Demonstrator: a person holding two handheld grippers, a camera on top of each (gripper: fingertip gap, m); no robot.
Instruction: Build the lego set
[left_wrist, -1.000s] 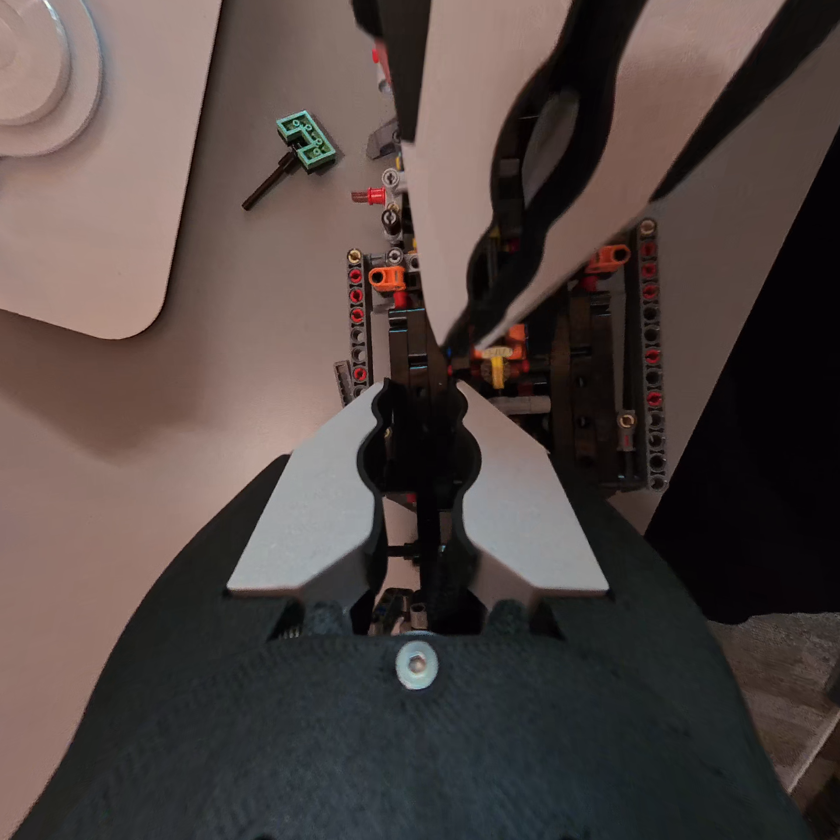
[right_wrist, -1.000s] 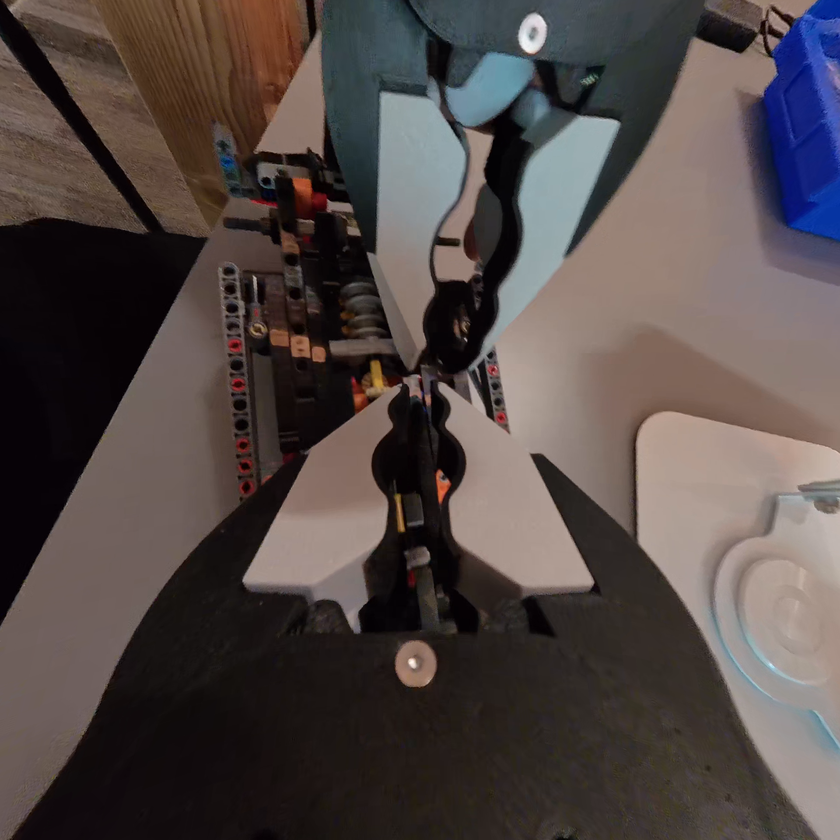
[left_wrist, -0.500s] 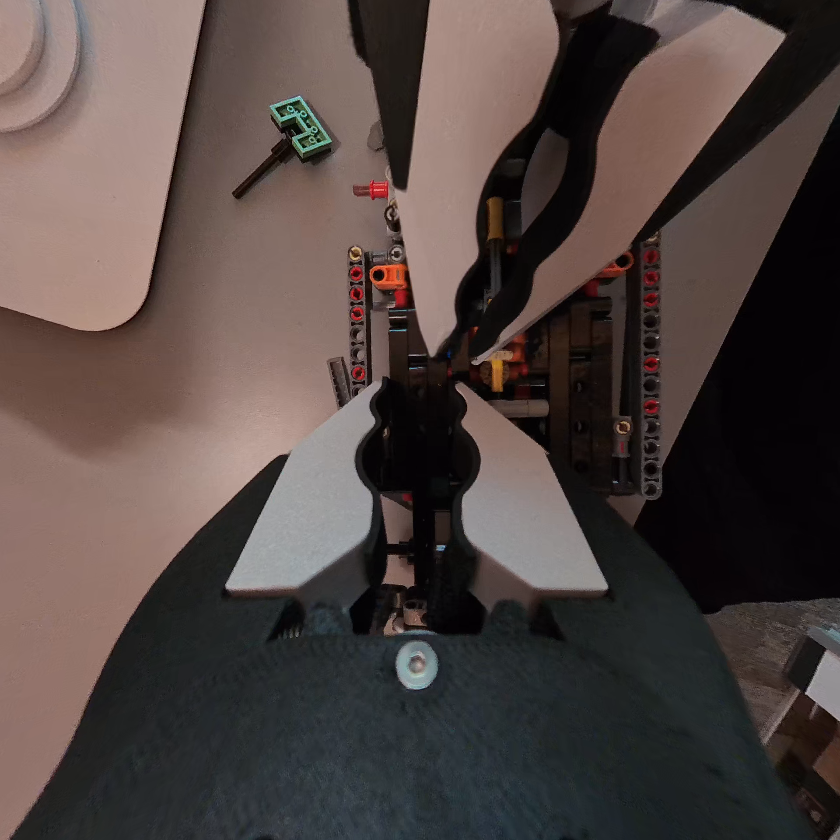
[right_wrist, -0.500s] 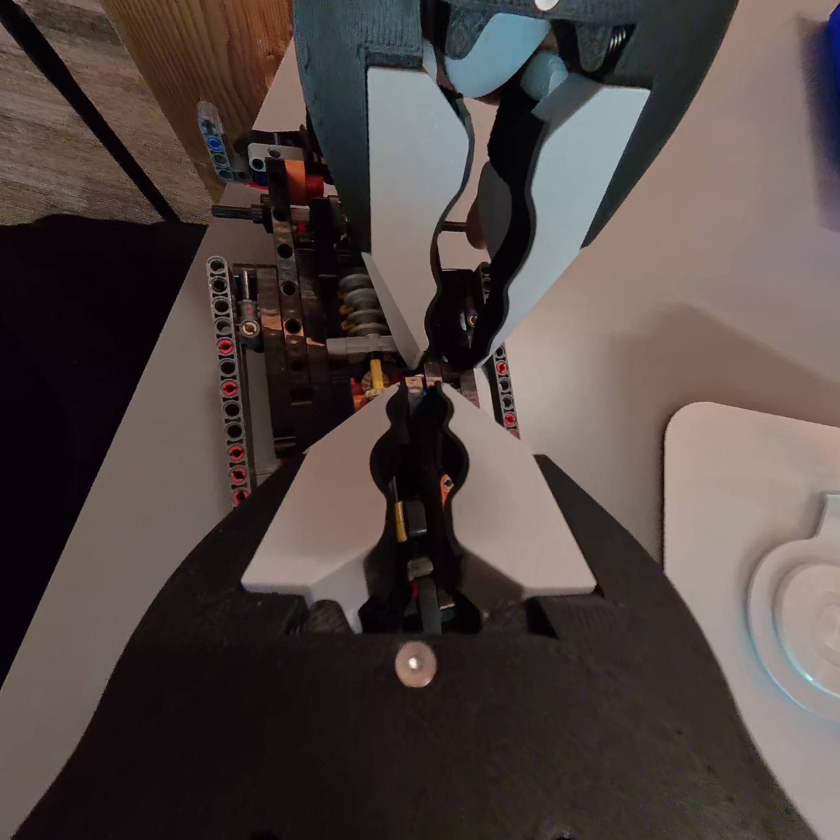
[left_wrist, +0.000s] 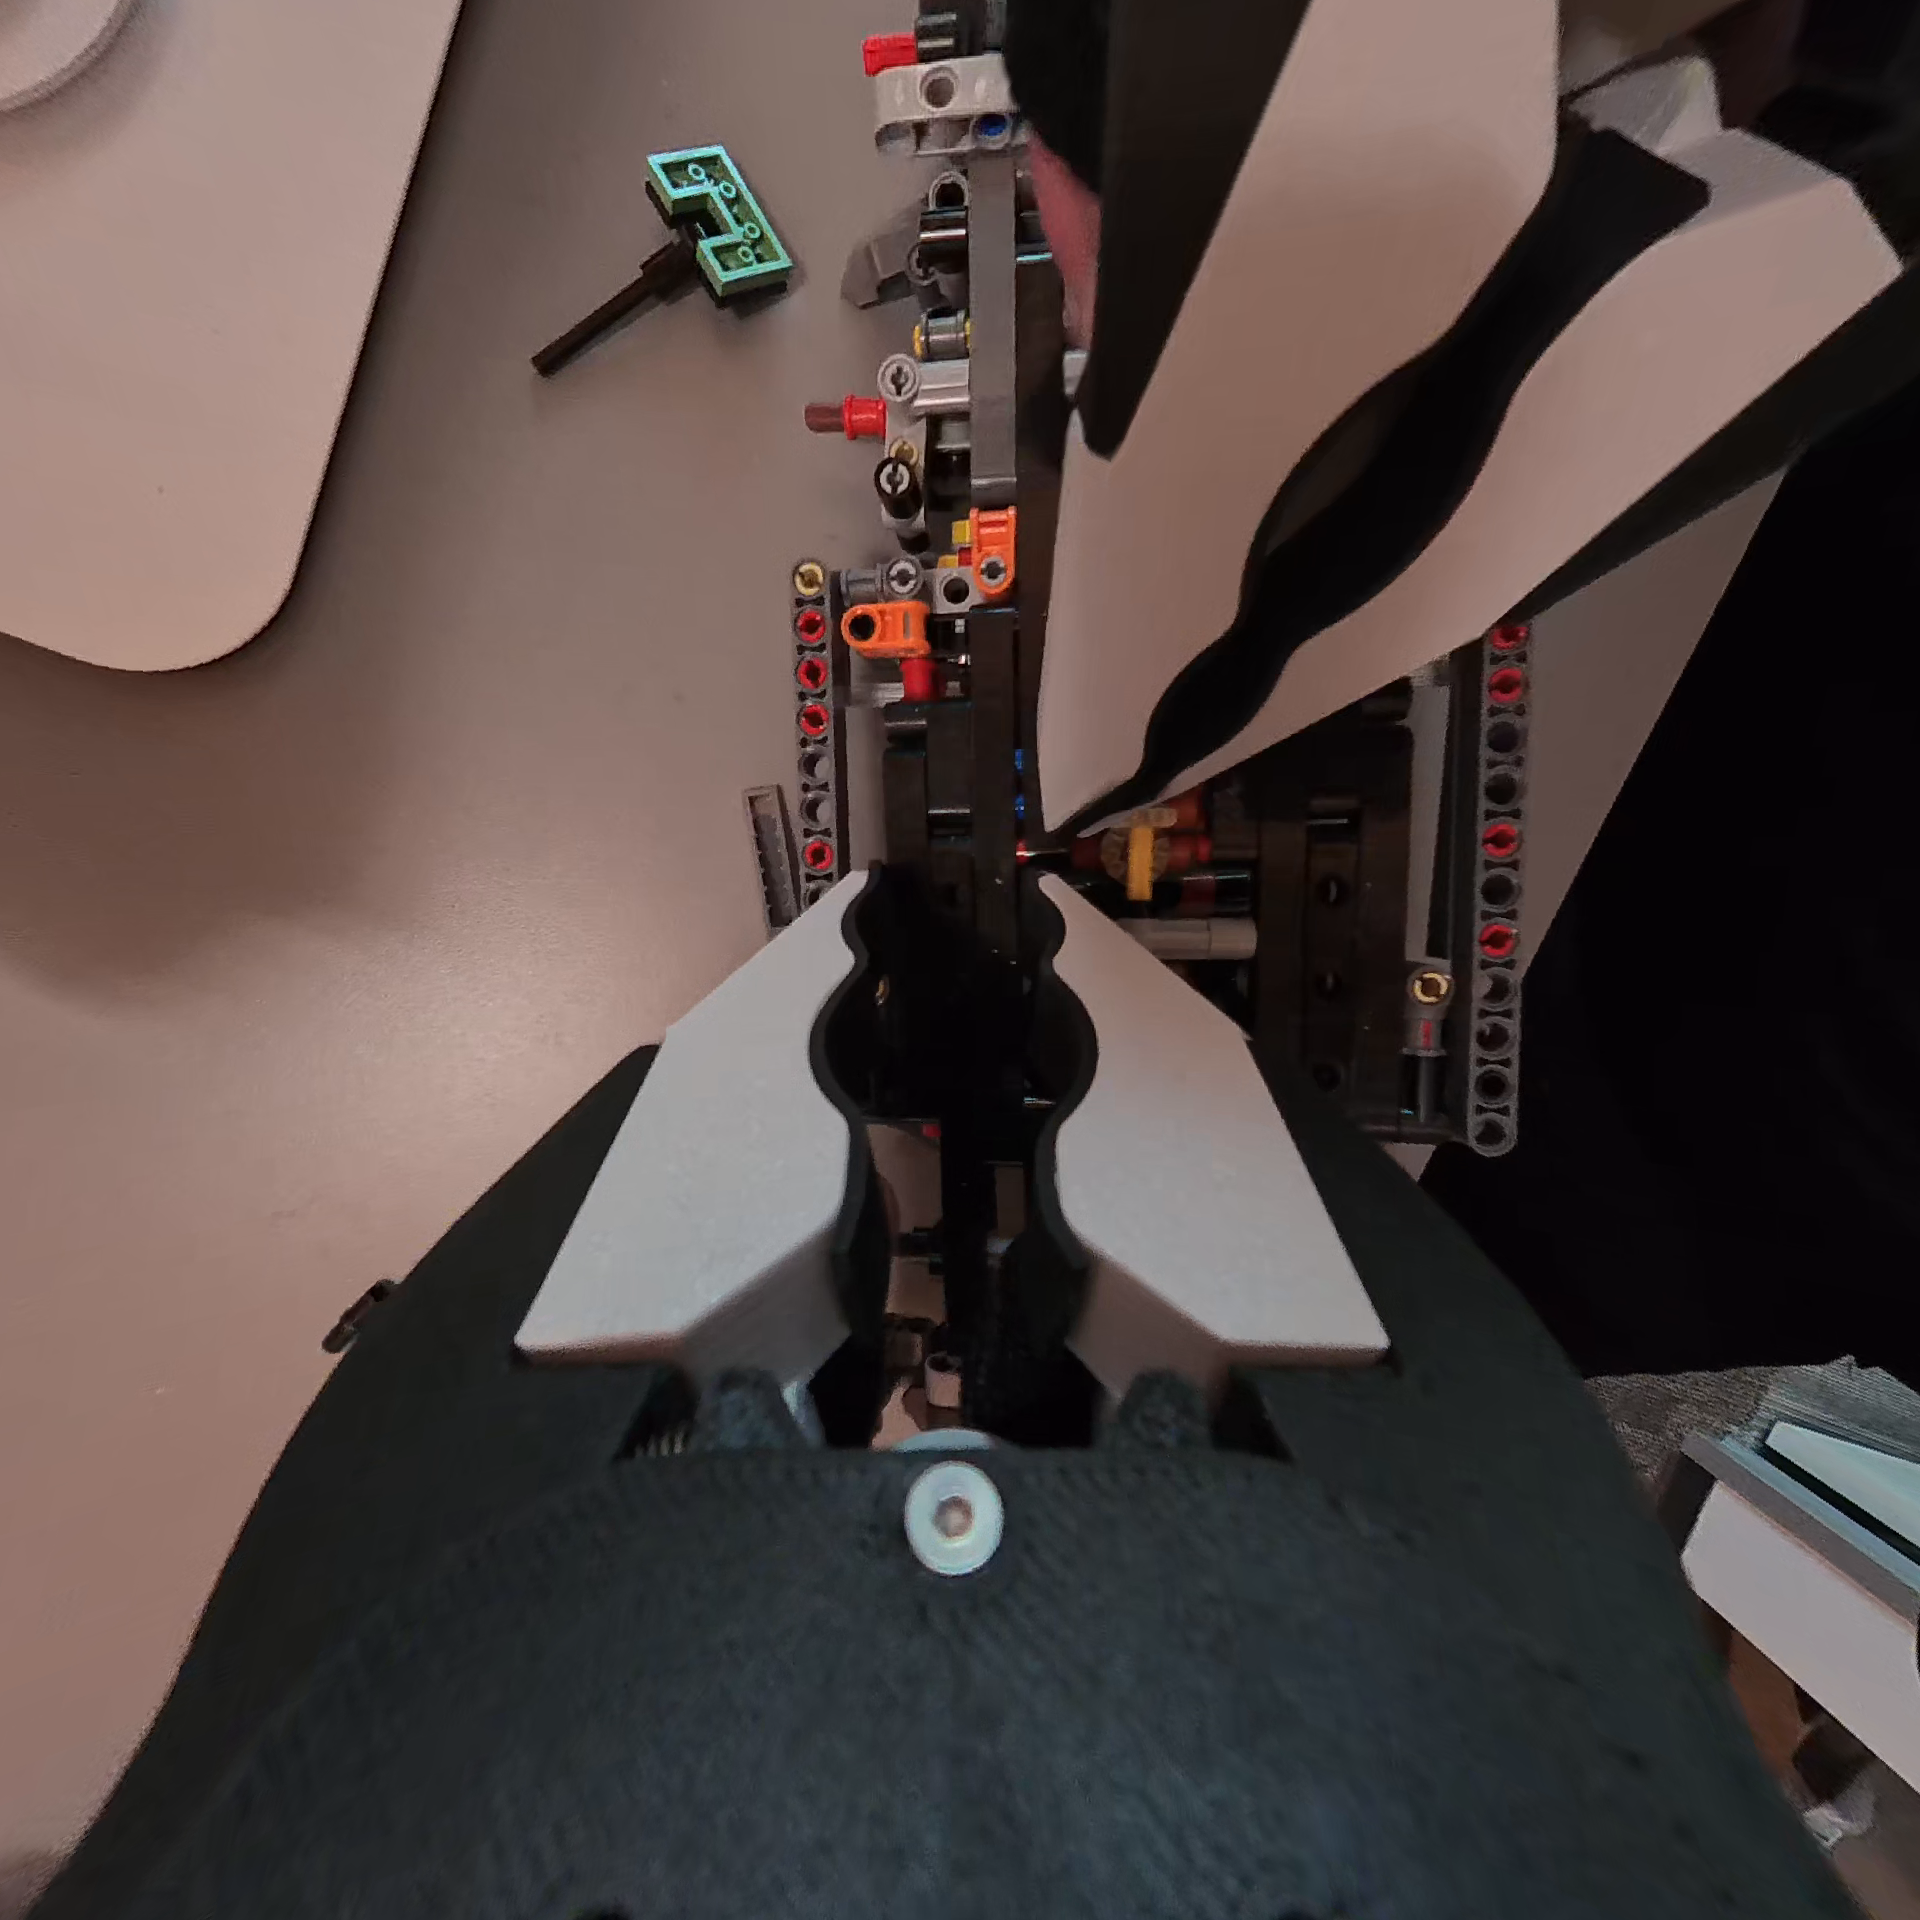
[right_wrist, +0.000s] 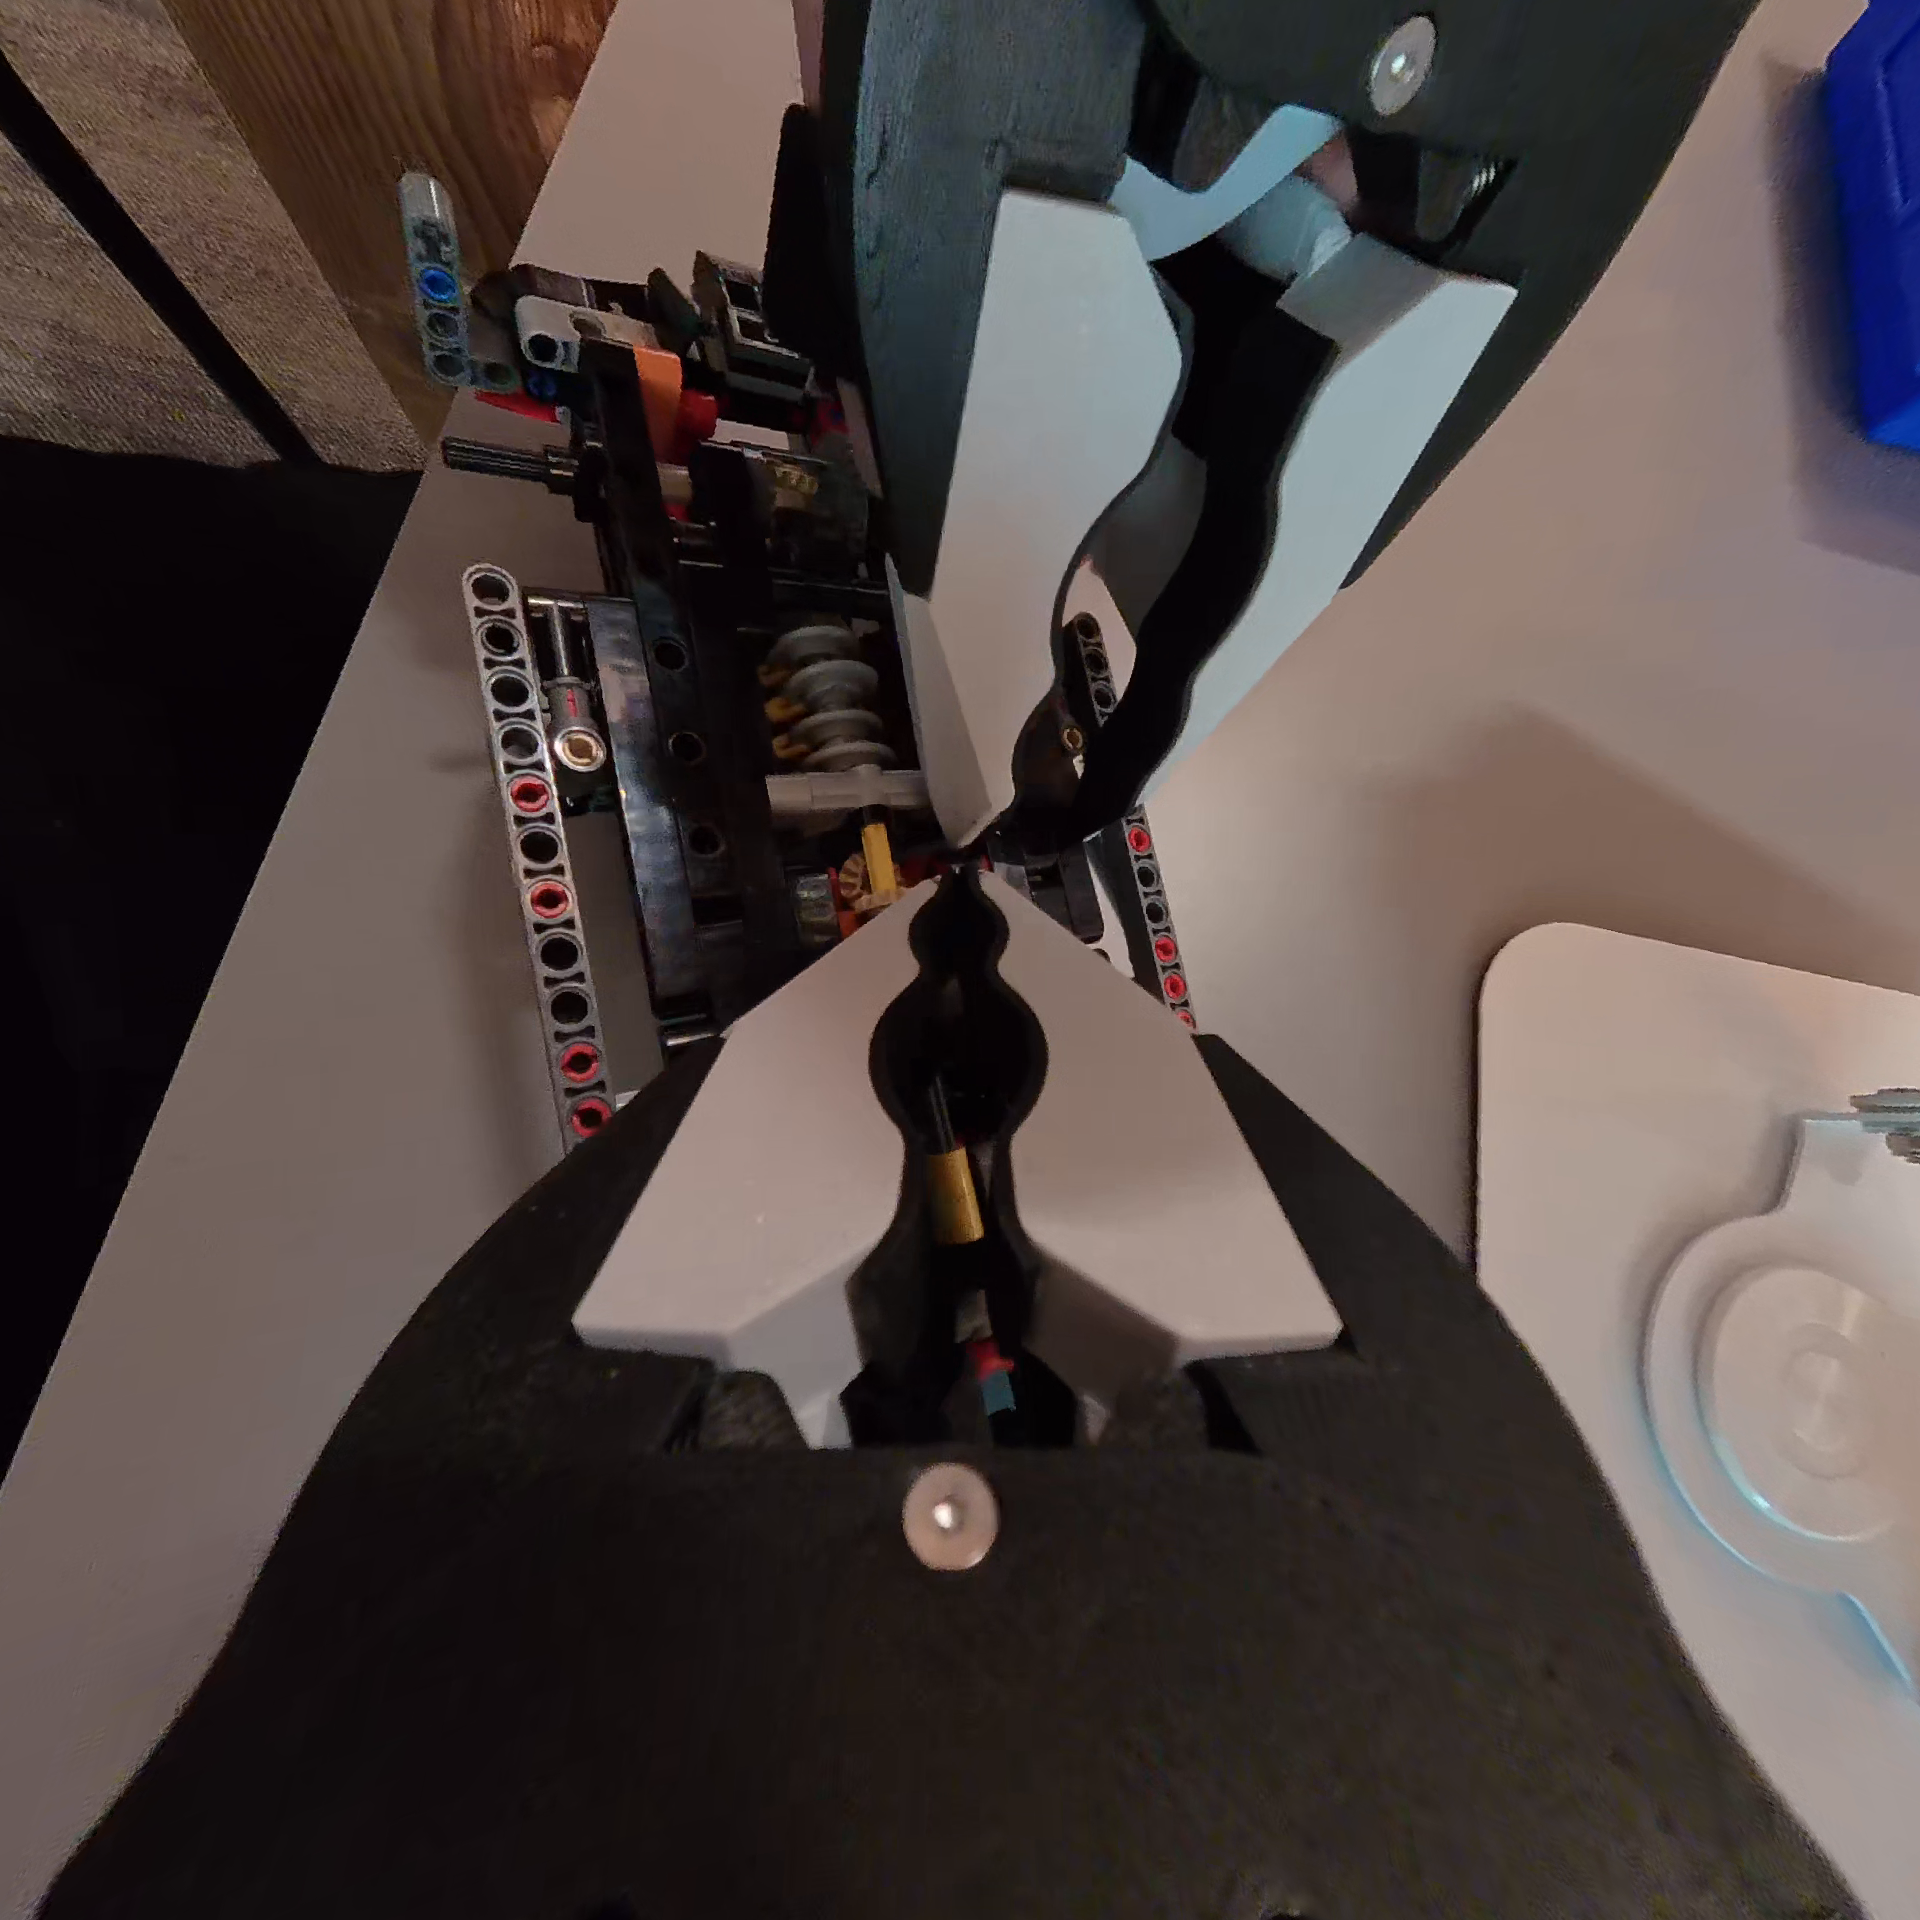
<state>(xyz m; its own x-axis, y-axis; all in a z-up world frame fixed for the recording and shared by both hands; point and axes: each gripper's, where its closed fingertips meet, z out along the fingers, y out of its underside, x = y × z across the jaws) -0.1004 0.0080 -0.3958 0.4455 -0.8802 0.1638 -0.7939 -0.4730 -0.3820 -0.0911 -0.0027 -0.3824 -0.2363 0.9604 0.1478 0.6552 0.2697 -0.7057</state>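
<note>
The lego model (left_wrist: 1496, 883) is a long Technic chassis with grey side beams, red pins and a black core. It lies near the table's edge and also shows in the right wrist view (right_wrist: 540, 831). My left gripper (left_wrist: 956, 883) is shut on the model's black centre beam (left_wrist: 961, 748). My right gripper (right_wrist: 961, 883) comes from the opposite side, and its tips (left_wrist: 1049, 826) pinch a thin red-tipped axle (left_wrist: 1029, 854) beside a yellow gear (left_wrist: 1138, 852). The two grippers' tips almost touch. An axle with a yellow sleeve (right_wrist: 954, 1195) shows through the right gripper's finger gap.
A green lego piece (left_wrist: 722, 223) on a black axle (left_wrist: 613, 322) lies loose on the table. A white pad (left_wrist: 156, 312) is to the far left and carries a clear plastic disc (right_wrist: 1818, 1403). A blue bin (right_wrist: 1881, 260) stands at the back. The table edge (right_wrist: 260, 1039) drops off beside the model.
The right gripper's fingers have closed from a small gap to pinched tips at the model's middle. The left gripper keeps its grip, and more of the model's far end now shows.
</note>
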